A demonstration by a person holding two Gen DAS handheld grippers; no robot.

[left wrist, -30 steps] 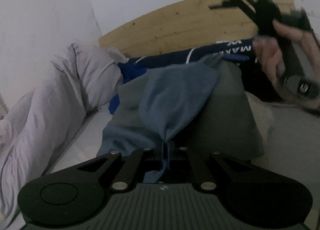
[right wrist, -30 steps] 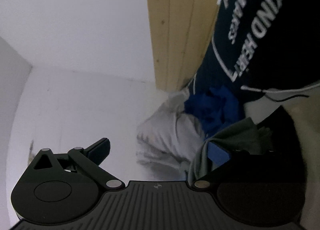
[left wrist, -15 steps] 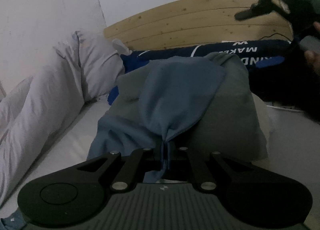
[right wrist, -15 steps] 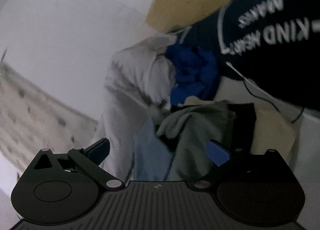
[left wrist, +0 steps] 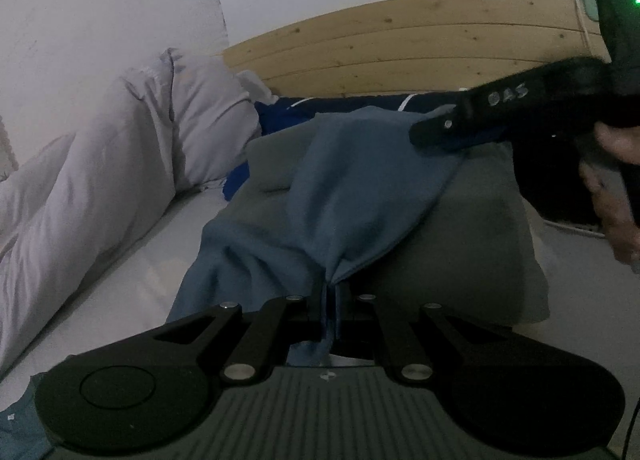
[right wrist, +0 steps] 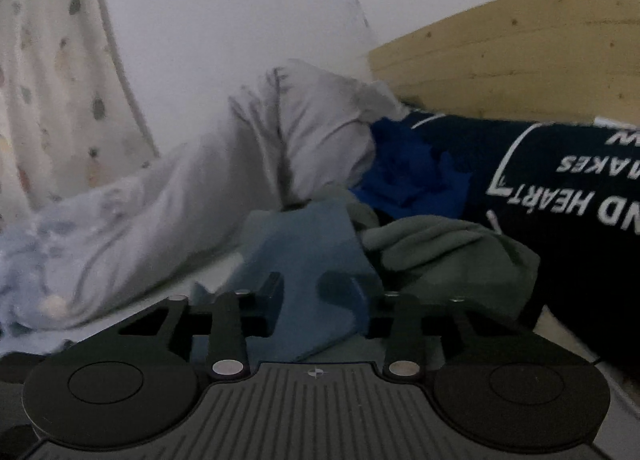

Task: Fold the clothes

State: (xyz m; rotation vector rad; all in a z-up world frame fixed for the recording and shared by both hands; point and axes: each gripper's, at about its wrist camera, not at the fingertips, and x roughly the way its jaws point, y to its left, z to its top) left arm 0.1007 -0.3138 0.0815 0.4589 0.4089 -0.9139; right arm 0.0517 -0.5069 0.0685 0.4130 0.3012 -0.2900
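Observation:
A blue garment [left wrist: 352,196] lies draped over a grey-green garment [left wrist: 472,236] on the bed. My left gripper [left wrist: 329,300] is shut on the near edge of the blue garment, which bunches into folds at the fingertips. My right gripper [right wrist: 316,296] is open, its fingers either side of the far end of the blue garment [right wrist: 304,256]. In the left wrist view the right gripper [left wrist: 452,128] hangs over the blue garment's far right corner, held by a hand. The grey-green garment [right wrist: 448,248] shows crumpled to the right in the right wrist view.
A pale grey duvet [left wrist: 120,164] is heaped along the left by the white wall. A navy pillow with white lettering [right wrist: 560,180] and a bright blue cloth [right wrist: 412,176] lie against the wooden headboard [left wrist: 400,56]. A white cable [left wrist: 576,226] lies at the right.
My right gripper has swung down from above the headboard to the far end of the blue garment, and its fingers have narrowed. My left gripper keeps its hold, hardly moved.

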